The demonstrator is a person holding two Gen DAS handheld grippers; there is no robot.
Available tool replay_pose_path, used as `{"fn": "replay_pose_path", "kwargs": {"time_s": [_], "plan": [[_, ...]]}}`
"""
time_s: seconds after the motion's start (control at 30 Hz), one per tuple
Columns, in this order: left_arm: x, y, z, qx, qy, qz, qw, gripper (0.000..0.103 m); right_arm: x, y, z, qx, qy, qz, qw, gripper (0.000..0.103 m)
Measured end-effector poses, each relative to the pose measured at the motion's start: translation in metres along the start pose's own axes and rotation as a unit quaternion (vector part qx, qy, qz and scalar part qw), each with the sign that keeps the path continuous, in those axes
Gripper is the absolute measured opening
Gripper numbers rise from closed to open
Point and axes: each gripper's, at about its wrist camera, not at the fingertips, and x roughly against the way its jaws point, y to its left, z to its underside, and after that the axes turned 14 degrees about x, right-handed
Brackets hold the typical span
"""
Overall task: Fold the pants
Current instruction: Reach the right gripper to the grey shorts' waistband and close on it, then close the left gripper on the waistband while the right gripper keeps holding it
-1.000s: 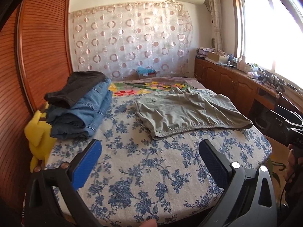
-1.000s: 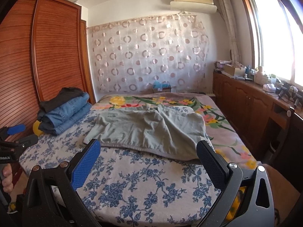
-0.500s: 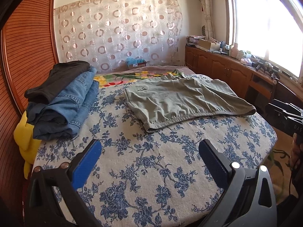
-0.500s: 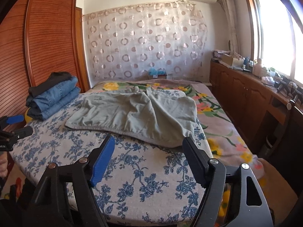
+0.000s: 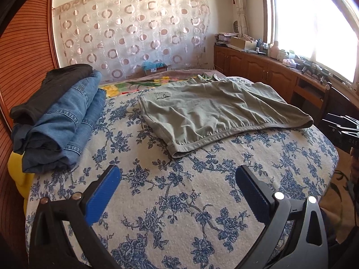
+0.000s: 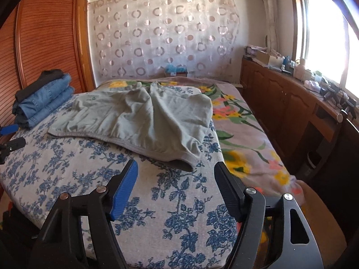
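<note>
A pair of grey-green pants [image 5: 213, 109] lies spread flat on the bed's blue-flowered sheet [image 5: 179, 197], waistband toward me. It also shows in the right wrist view [image 6: 139, 121]. My left gripper [image 5: 177, 179] is open and empty, above the sheet, short of the waistband's left corner. My right gripper [image 6: 176, 170] is open and empty, its fingers just short of the waistband's right corner [image 6: 186, 163]. The right gripper's body shows at the right edge of the left wrist view [image 5: 343, 130].
A stack of folded jeans and dark pants [image 5: 58, 116] sits on the bed's left side, also in the right wrist view [image 6: 42, 98]. A wooden wardrobe [image 6: 49, 33] stands left. Wooden cabinets [image 6: 287, 98] run along the right under the window. A flowered blanket [image 6: 237, 134] covers the bed's right side.
Both grippers have moved forward and lower toward the pants. The right gripper's jaws have narrowed somewhat and now sit close to the waistband's right corner.
</note>
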Motion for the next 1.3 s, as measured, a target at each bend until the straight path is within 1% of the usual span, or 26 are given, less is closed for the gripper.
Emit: {"fn": "replay_pose_path", "kwargs": {"time_s": [0.1,0.17,0.23,0.33,0.37,0.47,0.53,0.57,0.63,0.7,0.77,0.83,0.87,0.93,1.0,1.13,1.3], "plan": [[-0.008,0.002,-0.003,-0.004,0.011,0.004,0.9999,0.103,-0.016,-0.009,0.002,0.003,0.023,0.0,1.0,0.059],[-0.014,0.003,-0.004,-0.008,0.017,0.004,0.9998,0.103,-0.024,-0.014,0.004,0.006,0.035,0.003,0.999,0.055],[-0.019,0.003,-0.004,-0.013,0.022,0.004,0.9997,0.103,-0.031,-0.016,0.004,0.012,0.045,0.002,0.999,0.049],[-0.026,0.003,-0.003,-0.017,0.029,0.001,0.9994,0.103,-0.038,-0.016,0.005,0.02,0.055,0.004,0.998,0.044],[-0.028,0.004,-0.003,-0.015,0.032,0.004,0.9994,0.103,-0.04,-0.017,0.005,0.022,0.058,0.004,0.998,0.043],[-0.034,0.005,-0.003,-0.01,0.045,0.012,0.9989,0.103,-0.046,-0.017,0.004,0.027,0.072,0.003,0.997,0.036],[-0.038,0.005,-0.003,-0.013,0.046,0.006,0.9988,0.103,-0.051,-0.015,0.002,0.033,0.078,0.001,0.996,0.027],[-0.038,0.005,-0.003,-0.015,0.046,0.006,0.9988,0.103,-0.053,-0.015,0.0,0.035,0.08,0.003,0.996,0.024],[-0.04,0.006,-0.004,-0.018,0.043,0.006,0.9989,0.102,-0.057,-0.012,-0.004,0.041,0.085,0.011,0.996,0.015],[-0.043,0.008,-0.006,-0.02,0.044,0.002,0.9988,0.098,-0.06,-0.012,-0.007,0.04,0.082,0.012,0.996,0.011],[-0.046,0.009,-0.008,-0.021,0.048,0.005,0.9986,0.095,-0.061,-0.011,-0.01,0.04,0.077,0.012,0.996,0.01],[-0.049,0.011,-0.01,-0.024,0.05,0.002,0.9985,0.088,-0.062,-0.01,-0.012,0.038,0.072,0.011,0.997,0.01],[-0.05,0.01,-0.01,-0.027,0.052,0.0,0.9983,0.086,-0.063,-0.01,-0.013,0.036,0.07,0.011,0.997,0.01],[-0.056,0.009,-0.011,-0.039,0.059,-0.008,0.9974,0.077,-0.063,-0.009,-0.016,0.034,0.066,0.013,0.997,0.01],[-0.06,0.008,-0.011,-0.048,0.066,-0.016,0.9965,0.075,-0.063,-0.008,-0.018,0.03,0.058,0.013,0.998,0.01],[-0.068,0.011,-0.014,-0.049,0.076,-0.022,0.9956,0.064,-0.065,-0.005,-0.023,0.031,0.05,0.018,0.998,0.01],[-0.078,0.016,-0.019,-0.046,0.084,-0.033,0.9949,0.06,-0.068,-0.008,-0.023,0.02,0.048,0.015,0.999,0.01]]}}
